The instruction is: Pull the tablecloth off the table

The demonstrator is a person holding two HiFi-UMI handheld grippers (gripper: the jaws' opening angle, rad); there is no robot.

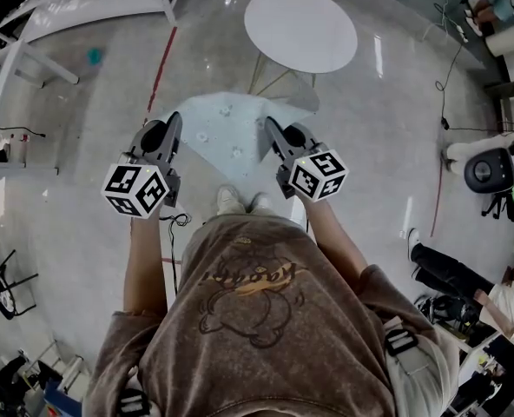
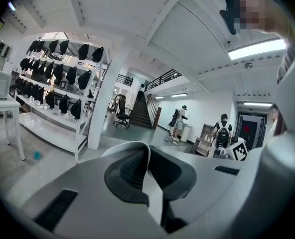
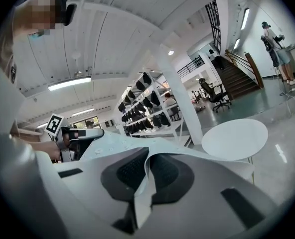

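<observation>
Bottom of head view: person in a brown T-shirt [image 1: 257, 320], both forearms out front. Marker cubes [image 1: 135, 189] face the camera.

Left gripper [image 1: 172, 129], mid-frame left: jaws fully closed, pinching a folded edge of the tablecloth [image 1: 222, 133]. The left gripper view shows pale fabric squeezed between the pads.

Right gripper [image 1: 272, 130], mid-frame right: same, jaws clamped on another edge. In the right gripper view the cloth runs out of the pinch and spreads across toward the other gripper.

The cloth is pale blue and spans between the two grippers, over the floor just ahead of the person's shoes [image 1: 244, 202]. It's off the table. Its far corner points up-frame near the table legs; can't tell if it touches them.

Round white table [image 1: 300, 29]: upper centre of head view.

Red floor line [image 1: 161, 68]: upper left.

Far background, left gripper view: rack of black bags [image 2: 58, 78] on the left, staircase [image 2: 140, 111] in the centre, people standing [image 2: 180, 121] right of it.
</observation>
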